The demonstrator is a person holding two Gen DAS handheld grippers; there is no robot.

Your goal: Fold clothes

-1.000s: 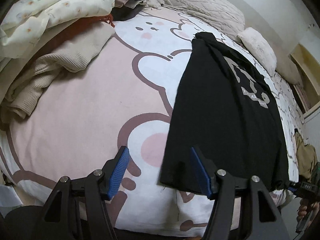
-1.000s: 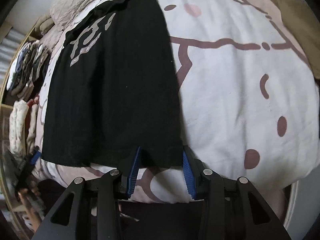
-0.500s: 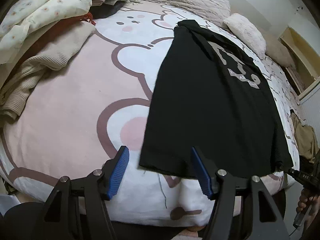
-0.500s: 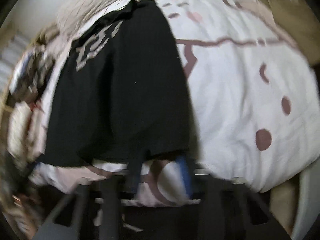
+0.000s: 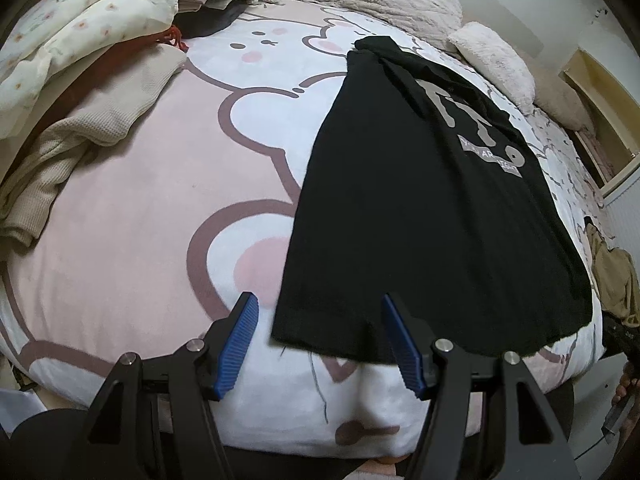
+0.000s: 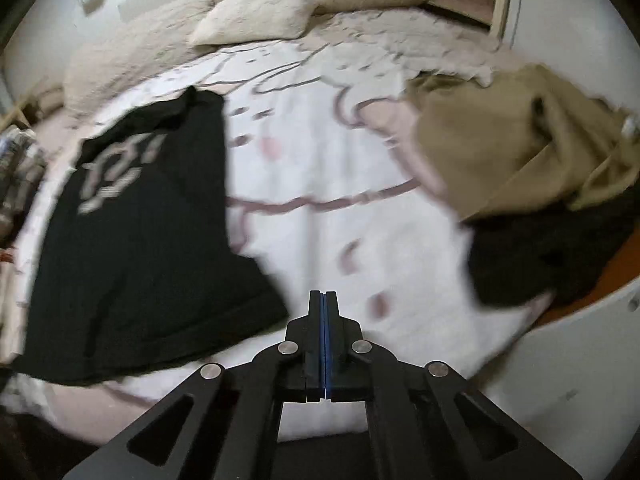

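Both moved: right hand-held gripper (image 6: 324, 344) now closed, empty, off black shirt (image 6: 148, 240), left hand-held gripper (image 5: 320, 340) wide open

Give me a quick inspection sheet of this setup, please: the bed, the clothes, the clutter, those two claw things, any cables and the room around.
Surface: bed cover, pink and white with a cartoon bunny print.
Job's things: black T-shirt with grey print, laid flat in a long strip, hem at the near edge.
Clutter: beige knit garment and floral cloth at the left; tan garment over something dark at the right; stacked clothes at the far left corner.
Grippers: left gripper open, its tips either side of the hem corner; right gripper shut, nothing between its fingers, the view blurred.
Cables: nothing seen.
Surroundings: pillows at the headboard, pale wall behind.
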